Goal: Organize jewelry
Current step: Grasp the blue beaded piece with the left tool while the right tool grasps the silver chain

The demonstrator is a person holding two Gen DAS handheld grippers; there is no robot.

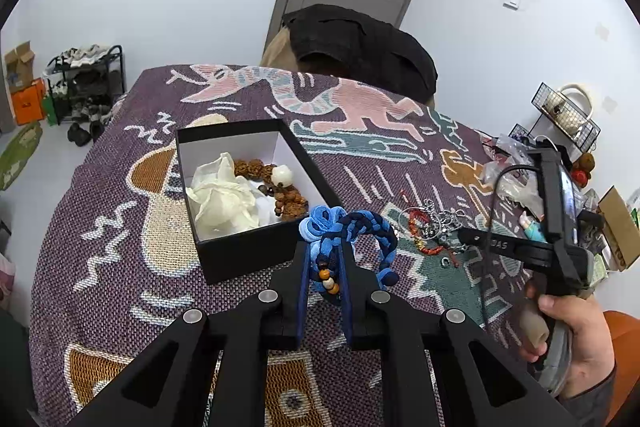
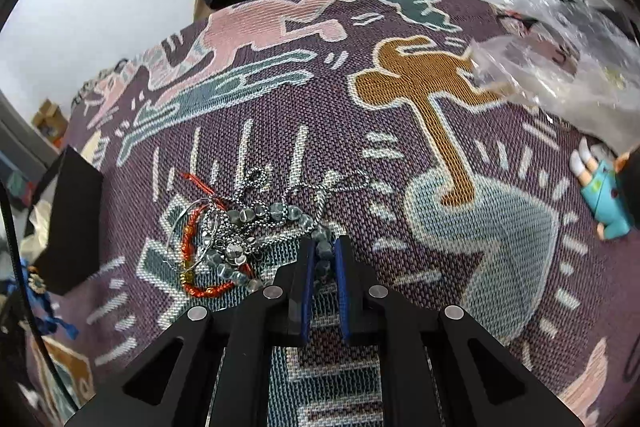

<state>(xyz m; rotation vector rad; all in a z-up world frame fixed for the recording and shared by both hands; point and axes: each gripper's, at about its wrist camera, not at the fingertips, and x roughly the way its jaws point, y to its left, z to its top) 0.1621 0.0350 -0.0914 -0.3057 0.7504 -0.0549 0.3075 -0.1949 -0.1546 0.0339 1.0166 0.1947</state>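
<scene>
The left gripper was clamped on a blue braided bracelet, whose small wooden beads hung between the pads. Just ahead and left of its fingertips stood an open black box holding a brown bead bracelet and crumpled cream-coloured paper. To its right lay the tangled jewelry pile on the patterned woven tablecloth, and beyond that a hand gripped the other tool.

The right gripper had its jaws pinched on a grey bead bracelet at the near edge of the pile. Left of its tips lay a red cord bracelet and thin silver rings. Far right rested a small figurine and clear plastic bags.
</scene>
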